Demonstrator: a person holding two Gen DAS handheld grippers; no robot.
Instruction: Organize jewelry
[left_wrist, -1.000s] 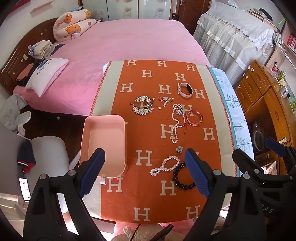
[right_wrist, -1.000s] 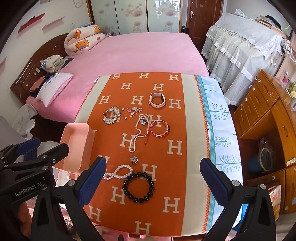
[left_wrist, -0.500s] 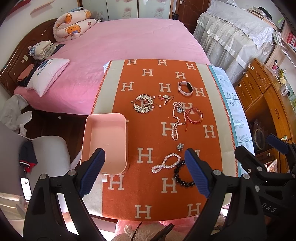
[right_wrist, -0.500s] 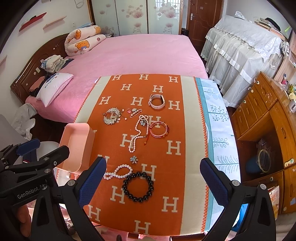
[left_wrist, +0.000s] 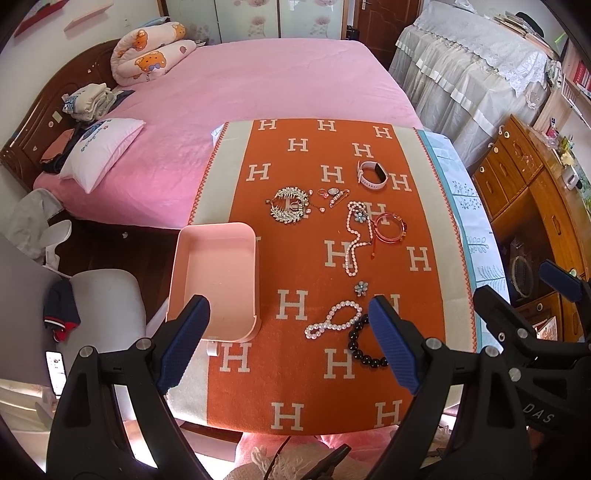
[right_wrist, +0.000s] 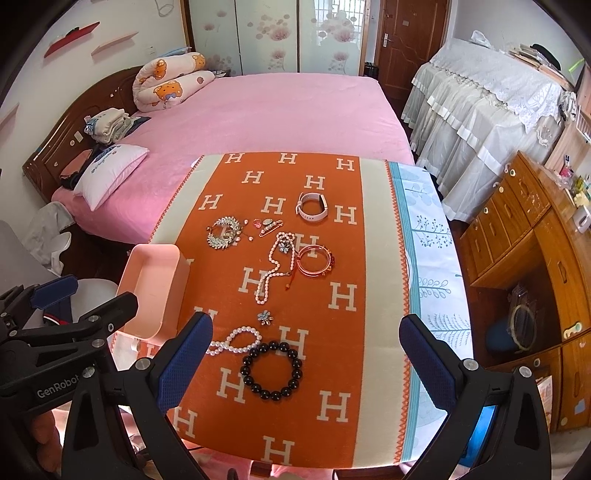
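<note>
Jewelry lies on an orange H-pattern cloth (left_wrist: 317, 369) over a table. Near me are a black bead bracelet (right_wrist: 271, 371), a short pearl bracelet (right_wrist: 234, 340) and a small flower charm (right_wrist: 265, 317). Farther off are a long pearl necklace (right_wrist: 273, 267), a rose-gold bangle (right_wrist: 316, 261), a silver leaf brooch (right_wrist: 224, 238), small pins (right_wrist: 267, 226) and a white smartwatch (right_wrist: 312, 206). An empty pink tray (left_wrist: 214, 277) sits at the cloth's left edge. My left gripper (left_wrist: 288, 345) and right gripper (right_wrist: 306, 360) are open and empty, held above the near edge.
A pink bed (right_wrist: 258, 118) lies beyond the table. A wooden drawer cabinet (right_wrist: 532, 258) stands to the right. A grey chair (left_wrist: 99, 295) stands left of the tray. The cloth ends at a light blue patterned strip (right_wrist: 428, 258) on the right.
Both grippers have drawn slightly back and up, so the table appears a little farther. No jewelry has moved.
</note>
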